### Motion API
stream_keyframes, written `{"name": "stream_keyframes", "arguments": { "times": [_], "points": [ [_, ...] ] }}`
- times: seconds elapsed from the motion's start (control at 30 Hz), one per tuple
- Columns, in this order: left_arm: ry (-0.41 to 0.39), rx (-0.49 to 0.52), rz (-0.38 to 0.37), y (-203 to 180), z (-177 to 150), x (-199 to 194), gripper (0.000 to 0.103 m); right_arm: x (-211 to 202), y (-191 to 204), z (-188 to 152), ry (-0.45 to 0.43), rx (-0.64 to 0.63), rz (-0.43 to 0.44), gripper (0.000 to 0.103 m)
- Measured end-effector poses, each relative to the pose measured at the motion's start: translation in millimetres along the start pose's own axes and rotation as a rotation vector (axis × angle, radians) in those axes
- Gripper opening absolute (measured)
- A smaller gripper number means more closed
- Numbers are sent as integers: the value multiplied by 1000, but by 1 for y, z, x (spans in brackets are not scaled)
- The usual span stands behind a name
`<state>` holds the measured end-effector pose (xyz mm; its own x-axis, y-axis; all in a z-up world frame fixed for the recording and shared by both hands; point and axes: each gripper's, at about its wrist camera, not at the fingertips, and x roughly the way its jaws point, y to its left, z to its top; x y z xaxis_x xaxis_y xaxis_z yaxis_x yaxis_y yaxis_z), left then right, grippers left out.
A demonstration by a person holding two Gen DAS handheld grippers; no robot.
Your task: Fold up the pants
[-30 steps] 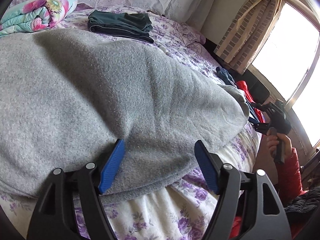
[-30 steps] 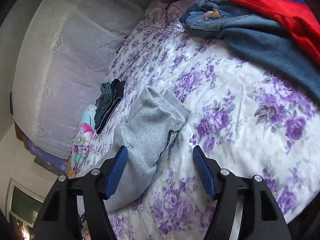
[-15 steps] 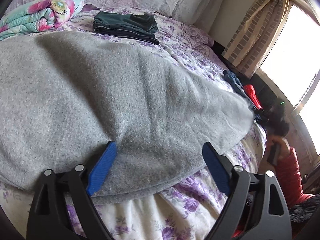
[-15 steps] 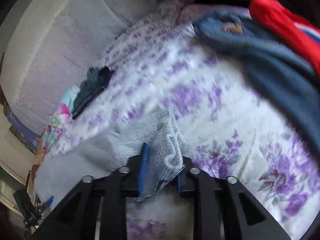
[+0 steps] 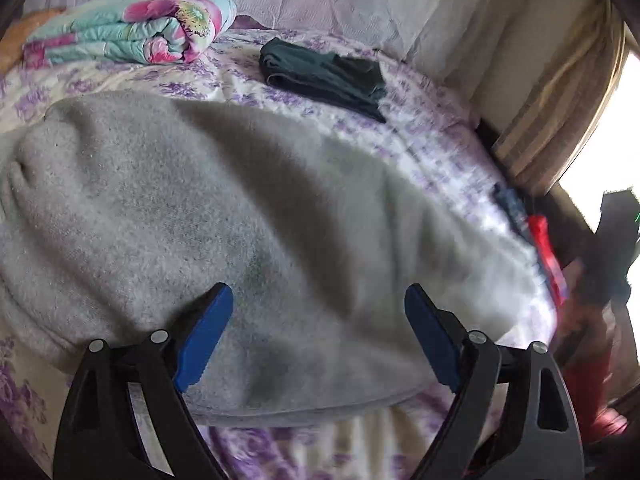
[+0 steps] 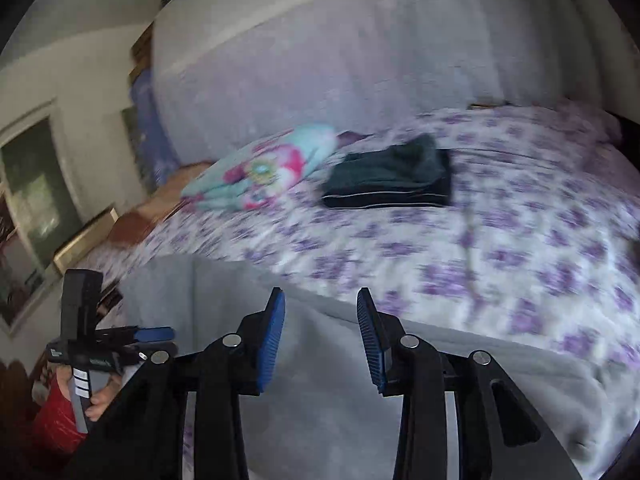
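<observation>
Nearest the left wrist camera, the left gripper [image 5: 318,330] is hanging with its two blue pads spread wide apart, gripping nothing, poised just above the near edge of the gray pants [image 5: 224,220]. The pants are lying spread across the floral bedsheet [image 5: 440,152], filling most of that view, with their near hem sitting close to the edge of the bed. In the right wrist view, the right gripper [image 6: 320,338] is also standing with its jaws parted, though with a narrower gap, and no cloth is showing between the pads; it is hovering over the gray pants [image 6: 328,408], which are spreading out beneath and ahead of it. Low at the left of that view the left gripper [image 6: 154,338] is showing from the side, held in the person's hand [image 6: 100,398] at the far end of the pants. Beyond the gray fabric, the purple-flowered bedsheet [image 6: 500,248] is stretching away, blurred. Farther back, a folded stack of dark clothes [image 5: 324,74] is resting on the sheet, and beside it a rolled floral blanket [image 5: 132,32] in turquoise and pink is lying near the headboard wall. At the right edge of the left view, blue and red garments [image 5: 536,236] are lying at the bed's side, near a curtain [image 5: 560,92] and a bright window.
</observation>
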<state>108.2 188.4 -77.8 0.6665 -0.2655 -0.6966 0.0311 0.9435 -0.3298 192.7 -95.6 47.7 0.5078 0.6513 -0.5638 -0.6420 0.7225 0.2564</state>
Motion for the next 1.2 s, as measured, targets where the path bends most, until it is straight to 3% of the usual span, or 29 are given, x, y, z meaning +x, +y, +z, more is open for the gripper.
{"name": "stream_keyframes", "arguments": {
  "times": [0.1, 0.13, 0.2, 0.23, 0.33, 0.4, 0.47, 0.53, 0.6, 0.63, 0.67, 0.77, 0.87, 0.97, 1.2],
  "points": [
    [-18, 130, 93, -13, -19, 1, 86, 73, 48, 2, 126, -65, 111, 50],
    [-17, 145, 101, -16, -23, 0, 90, 101, 53, -4, 207, -38, 149, 54],
    [-13, 155, 96, -16, -25, -1, 91, 142, 53, -26, 369, 32, 138, 57],
    [-13, 148, 80, -13, -25, -2, 91, 150, 46, -32, 383, 73, 157, 57],
    [-22, 119, 29, -6, -23, -4, 94, 135, 33, -18, 381, 179, 194, 57],
    [-31, 113, 9, -6, -23, -6, 96, 107, 30, -6, 300, 179, 212, 57],
    [-37, 108, -5, -7, -22, -6, 98, 92, 24, 13, 234, 125, 150, 61],
    [-44, 99, -9, -6, -21, -6, 98, 98, 23, 25, 237, 69, 83, 61],
    [-47, 95, -15, -6, -22, -6, 98, 119, 25, 28, 291, 33, 49, 53],
    [-49, 93, -18, -6, -23, -7, 98, 129, 25, 30, 295, 4, 14, 39],
    [-50, 91, -20, -6, -23, -7, 98, 145, 23, 32, 282, -30, -30, 31],
    [-50, 93, -16, -6, -24, -8, 98, 164, 31, 26, 280, -127, -98, 30],
    [-52, 95, -14, -7, -25, -8, 98, 168, 49, 9, 338, -175, 5, 28],
    [-57, 86, -27, -6, -25, -9, 98, 156, 78, -7, 350, -309, 27, 19],
    [-63, 83, -26, -5, -25, -9, 98, 152, 55, -2, 383, -126, 120, 21]
  ]
}}
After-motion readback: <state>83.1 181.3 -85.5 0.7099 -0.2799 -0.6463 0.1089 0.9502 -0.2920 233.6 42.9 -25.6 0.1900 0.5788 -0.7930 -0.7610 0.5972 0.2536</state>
